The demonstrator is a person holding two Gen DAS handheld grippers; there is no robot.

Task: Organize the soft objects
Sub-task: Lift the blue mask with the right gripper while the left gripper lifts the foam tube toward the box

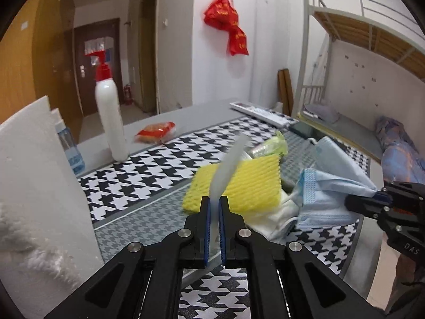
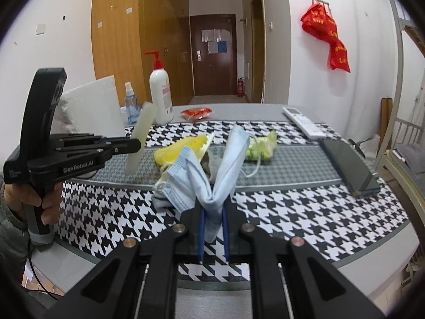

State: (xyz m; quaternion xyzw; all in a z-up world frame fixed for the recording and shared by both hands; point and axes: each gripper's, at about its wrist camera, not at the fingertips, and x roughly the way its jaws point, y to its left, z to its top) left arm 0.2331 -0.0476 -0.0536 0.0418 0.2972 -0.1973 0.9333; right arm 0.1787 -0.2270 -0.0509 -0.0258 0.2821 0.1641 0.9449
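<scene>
Now you are pinching an upright pale foam strip [image 2: 140,139] in your left hand-held gripper [image 2: 138,141] while your right hand-held gripper [image 2: 213,207] is clamping the blue masks [image 2: 207,175] just right of it.

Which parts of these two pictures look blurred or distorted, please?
Left wrist view: the yellow sponge and the pale strip in the left gripper are smeared by motion; the bunk bed frame bows from the fisheye; corners are black. Right wrist view: sharper; the blue face mask in the right gripper is crisp; the bed post curves at the right edge.
</scene>
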